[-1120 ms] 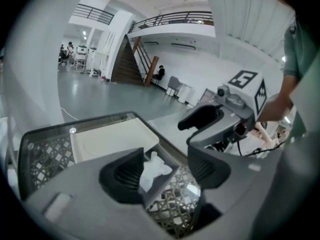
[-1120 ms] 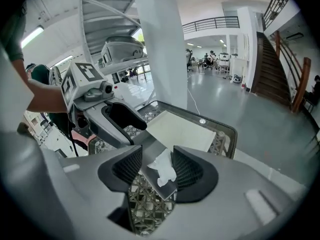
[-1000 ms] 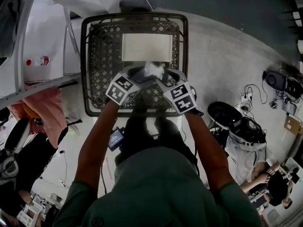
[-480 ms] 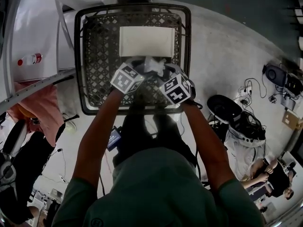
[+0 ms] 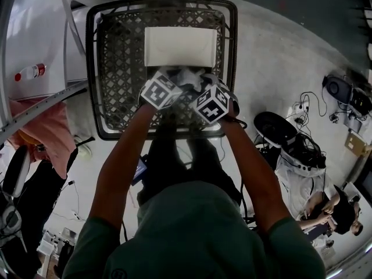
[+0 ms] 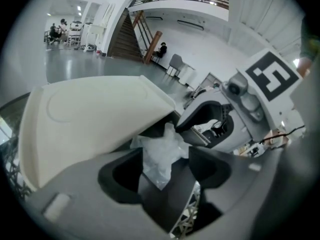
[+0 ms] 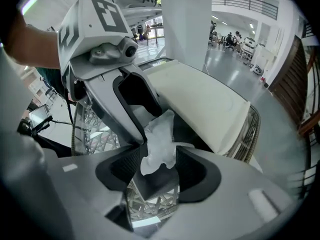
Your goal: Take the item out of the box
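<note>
A white box lid [image 5: 180, 46] stands tilted up on the black wire-mesh table [image 5: 116, 68]. In front of it is the dark box base [image 6: 165, 194] with a crumpled clear plastic bag [image 5: 189, 75] sticking out of it. My left gripper [image 6: 162, 171] has its pads against the sides of the dark base, with the plastic [image 6: 159, 154] just above them. My right gripper [image 7: 152, 171] faces it from the other side. Its jaws stand wide, with the dark base [image 7: 152, 184] and the plastic [image 7: 159, 144] between them. In the head view the marker cubes hide both sets of fingertips.
The mesh table's raised rim [image 5: 232, 68] surrounds the box. A white shelf with a bottle [image 5: 29, 72] stands at the left. A pink cloth [image 5: 40, 132], cables and gear [image 5: 343, 92] lie on the floor, and a seated person [image 5: 325, 214] is at the lower right.
Both grippers have moved forward toward the white lid and closer together. The table has slid a little up and left in the head view.
</note>
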Motion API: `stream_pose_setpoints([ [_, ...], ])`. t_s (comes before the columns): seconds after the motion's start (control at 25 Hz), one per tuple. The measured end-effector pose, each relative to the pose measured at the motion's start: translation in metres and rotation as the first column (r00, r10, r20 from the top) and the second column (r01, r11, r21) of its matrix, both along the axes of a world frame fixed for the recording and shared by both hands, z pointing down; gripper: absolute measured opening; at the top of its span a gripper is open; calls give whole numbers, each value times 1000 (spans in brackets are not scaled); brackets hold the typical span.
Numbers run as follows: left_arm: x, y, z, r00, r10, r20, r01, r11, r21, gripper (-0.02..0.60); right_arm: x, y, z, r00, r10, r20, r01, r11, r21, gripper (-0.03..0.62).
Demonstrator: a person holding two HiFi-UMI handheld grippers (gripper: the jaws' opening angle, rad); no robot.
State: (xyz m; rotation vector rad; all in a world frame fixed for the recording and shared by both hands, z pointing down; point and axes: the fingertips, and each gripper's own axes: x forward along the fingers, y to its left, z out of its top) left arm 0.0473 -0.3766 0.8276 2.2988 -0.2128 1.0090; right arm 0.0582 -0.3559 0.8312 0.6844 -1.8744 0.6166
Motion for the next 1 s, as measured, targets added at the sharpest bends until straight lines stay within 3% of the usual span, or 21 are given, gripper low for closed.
stream_pose_setpoints([
  [0.32,1,-2,17,999,8,39,-7,1000,-8,276,0,-3,19,997,-53,-56,52,998,-23,218],
  [0.8,-9,-5,23,998,-54,35,54,999,5,170,-9,-2,21,994,-87,-71,86,996,-25,43],
  [1.0,-10,-6,18,999,-49,21,48,999,20,134,-13,-3,18,995,-78,-55,78,997,-8,20],
])
